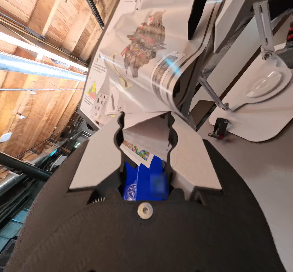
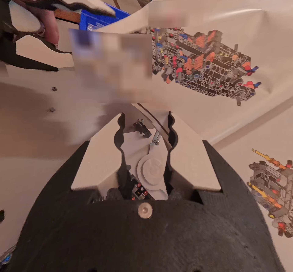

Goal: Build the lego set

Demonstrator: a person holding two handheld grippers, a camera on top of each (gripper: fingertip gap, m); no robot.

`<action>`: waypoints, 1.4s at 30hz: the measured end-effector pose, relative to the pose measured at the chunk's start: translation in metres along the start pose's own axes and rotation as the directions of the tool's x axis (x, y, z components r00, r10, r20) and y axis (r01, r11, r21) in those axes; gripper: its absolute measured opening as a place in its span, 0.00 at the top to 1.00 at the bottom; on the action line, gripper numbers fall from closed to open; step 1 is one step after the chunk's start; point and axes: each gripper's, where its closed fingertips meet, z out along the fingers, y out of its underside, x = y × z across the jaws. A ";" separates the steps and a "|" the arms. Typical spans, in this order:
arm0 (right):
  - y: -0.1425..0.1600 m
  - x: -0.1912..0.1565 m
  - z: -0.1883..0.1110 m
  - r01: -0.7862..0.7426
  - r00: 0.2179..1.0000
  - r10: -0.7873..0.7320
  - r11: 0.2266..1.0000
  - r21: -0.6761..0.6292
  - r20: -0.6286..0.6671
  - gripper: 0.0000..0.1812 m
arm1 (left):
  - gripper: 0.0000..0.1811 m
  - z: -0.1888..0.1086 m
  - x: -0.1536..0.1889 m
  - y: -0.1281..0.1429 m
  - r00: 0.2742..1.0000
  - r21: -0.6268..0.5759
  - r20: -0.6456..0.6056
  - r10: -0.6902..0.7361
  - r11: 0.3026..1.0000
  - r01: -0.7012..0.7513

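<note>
Left gripper (image 1: 146,116) tilted up toward wooden ceiling (image 1: 31,34), jaws spread, nothing gripped; loose pages of instruction booklet (image 1: 142,50) hang between and beyond fingertips, whether touching cannot tell. Blue parts bin (image 1: 142,181) visible low between fingers. Right gripper (image 2: 145,115) also released, jaws apart, over white base plate (image 2: 150,170) on white table (image 2: 31,129). Small dark lego assembly (image 2: 141,125) lies just past its tips. Booklet page curls along right edge. 2 tiny dark pieces (image 2: 53,99) sit apart at left.
</note>
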 end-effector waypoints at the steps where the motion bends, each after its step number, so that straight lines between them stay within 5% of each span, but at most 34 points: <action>1: 0.000 -0.002 0.000 -0.002 1.000 0.002 1.000 -0.003 0.008 0.70 | 0.66 -0.001 -0.002 -0.006 1.000 0.016 0.019 0.008 1.000 -0.008; 8: 0.003 -0.019 0.015 0.043 0.999 -0.044 0.998 -0.043 -0.023 0.69 | 0.59 -0.005 0.013 -0.028 0.996 0.081 -0.011 0.090 0.993 -0.088; 15: 0.002 -0.036 0.010 0.063 0.998 -0.065 0.994 -0.092 -0.017 0.69 | 0.68 0.024 0.042 0.040 0.991 -0.197 -0.128 0.040 0.978 -0.065; 23: -0.013 -0.064 -0.051 0.107 0.993 -0.103 0.991 -0.075 0.053 0.70 | 0.67 0.025 0.050 0.043 0.987 -0.208 -0.159 0.011 0.977 -0.044; 33: -0.016 -0.047 -0.154 0.014 0.995 -0.013 1.000 0.016 -0.094 0.73 | 0.64 0.011 0.050 0.009 0.980 -0.084 -0.196 0.026 0.995 -0.043; 42: 0.018 -0.052 -0.193 -0.100 0.985 0.112 0.991 0.094 -0.135 0.76 | 0.64 -0.009 0.046 -0.026 0.976 0.013 -0.217 0.038 0.999 -0.035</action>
